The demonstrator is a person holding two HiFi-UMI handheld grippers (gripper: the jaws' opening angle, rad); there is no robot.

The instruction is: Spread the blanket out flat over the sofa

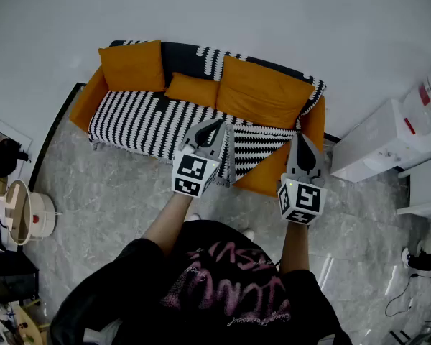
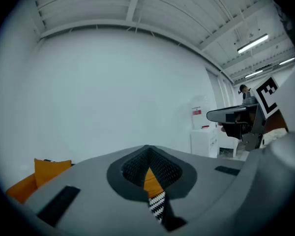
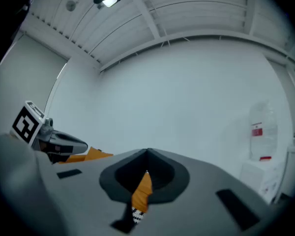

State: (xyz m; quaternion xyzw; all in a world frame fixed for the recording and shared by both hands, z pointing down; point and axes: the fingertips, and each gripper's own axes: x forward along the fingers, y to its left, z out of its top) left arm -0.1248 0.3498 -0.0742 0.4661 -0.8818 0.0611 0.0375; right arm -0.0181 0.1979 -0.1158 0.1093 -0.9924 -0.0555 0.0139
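Both sets of fingers are shut tight, with nothing pinched in them. On the left gripper the dark pads meet. Its own view shows only a thin slit low between them, with a bit of orange and some stripes peeking through. The right gripper looks the same in its own view. I think it is closed too, though the slit there is tiny.

The head view shows what those two cannot. The blanket, striped black and white, lies over the orange sofa in the upper middle of the frame. Its right end is folded over, and a bare orange seat shows there. Both grippers show in front of that end. Only the left gripper view shows the ceiling lights, at its upper right.
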